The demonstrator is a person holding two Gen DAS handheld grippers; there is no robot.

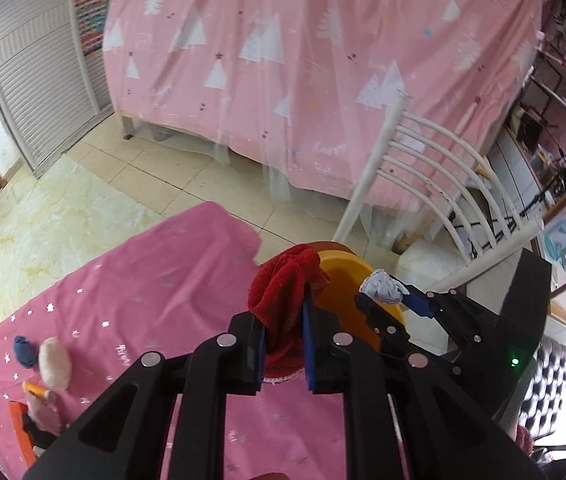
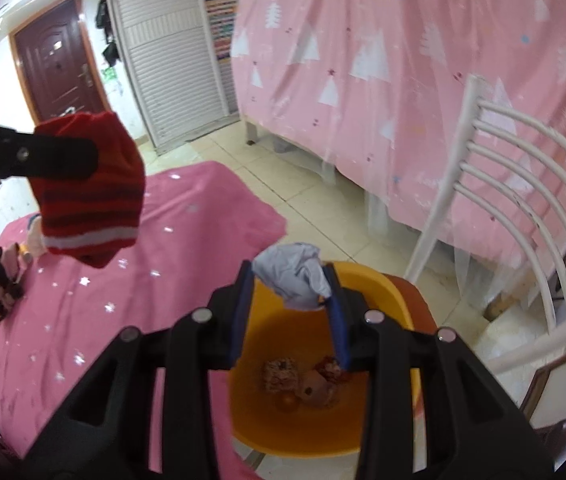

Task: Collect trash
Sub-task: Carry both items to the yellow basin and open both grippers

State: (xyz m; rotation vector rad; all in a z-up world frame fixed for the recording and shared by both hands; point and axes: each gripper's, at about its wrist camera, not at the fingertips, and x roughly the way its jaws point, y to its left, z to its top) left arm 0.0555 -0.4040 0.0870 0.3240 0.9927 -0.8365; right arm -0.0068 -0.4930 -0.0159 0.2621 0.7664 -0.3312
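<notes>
My left gripper (image 1: 283,320) is shut on a red striped sock (image 1: 285,300) and holds it above the pink-clothed table (image 1: 143,300); the sock also shows in the right wrist view (image 2: 91,192). My right gripper (image 2: 289,284) is shut on a crumpled pale grey wad (image 2: 293,276) and holds it over the yellow bin (image 2: 383,292). The wad also shows in the left wrist view (image 1: 383,286), next to the bin (image 1: 343,280). Several brownish scraps (image 2: 303,380) lie on the bin's bottom.
On the table's left lie a blue ball (image 1: 25,352), a cream lump (image 1: 55,364), an orange tube (image 1: 37,391) and a pink-black bundle (image 2: 3,280). A white chair (image 1: 443,184) stands right of the bin. A pink-draped bed (image 1: 303,60) fills the back.
</notes>
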